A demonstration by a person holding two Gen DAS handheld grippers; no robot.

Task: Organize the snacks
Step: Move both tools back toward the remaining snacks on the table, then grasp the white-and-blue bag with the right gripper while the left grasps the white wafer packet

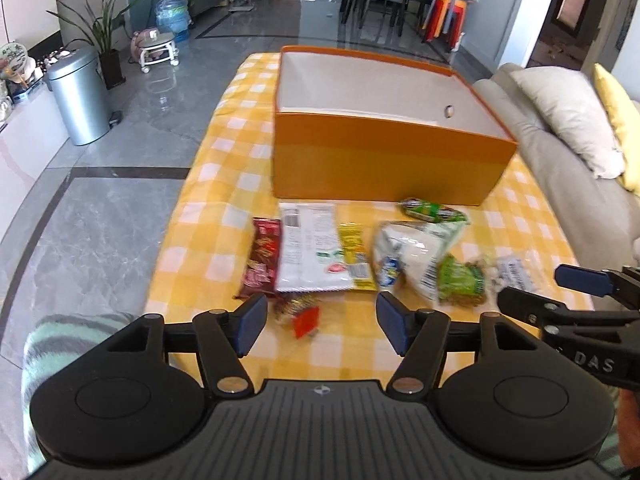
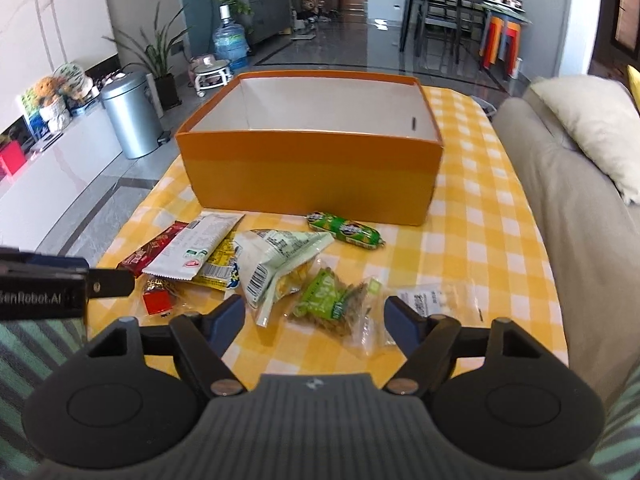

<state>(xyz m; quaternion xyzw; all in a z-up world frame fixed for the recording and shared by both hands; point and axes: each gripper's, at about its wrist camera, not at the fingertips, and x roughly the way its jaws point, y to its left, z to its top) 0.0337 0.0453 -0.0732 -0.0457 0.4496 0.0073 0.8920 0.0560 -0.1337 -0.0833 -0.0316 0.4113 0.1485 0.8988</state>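
Note:
An empty orange box (image 1: 384, 160) (image 2: 312, 176) stands at the back of the yellow checked table. In front of it lie several snacks: a dark red bar (image 1: 262, 258), a white packet (image 1: 310, 248), a white bag (image 2: 276, 264) and a green roll (image 2: 346, 230). My left gripper (image 1: 322, 320) is open, low over a small red-gold sweet (image 1: 302, 314) that sits between its fingers untouched. My right gripper (image 2: 316, 316) is open around a green packet (image 2: 328, 300), its pads clear of it. A clear packet (image 2: 436, 300) lies just to its right.
A beige sofa (image 2: 560, 200) with a cushion (image 1: 568, 116) runs along the table's right side. A metal bin (image 1: 78, 96) and a water bottle (image 1: 172, 14) stand on the floor to the left. Striped green cloth (image 1: 52, 344) lies at the near edge.

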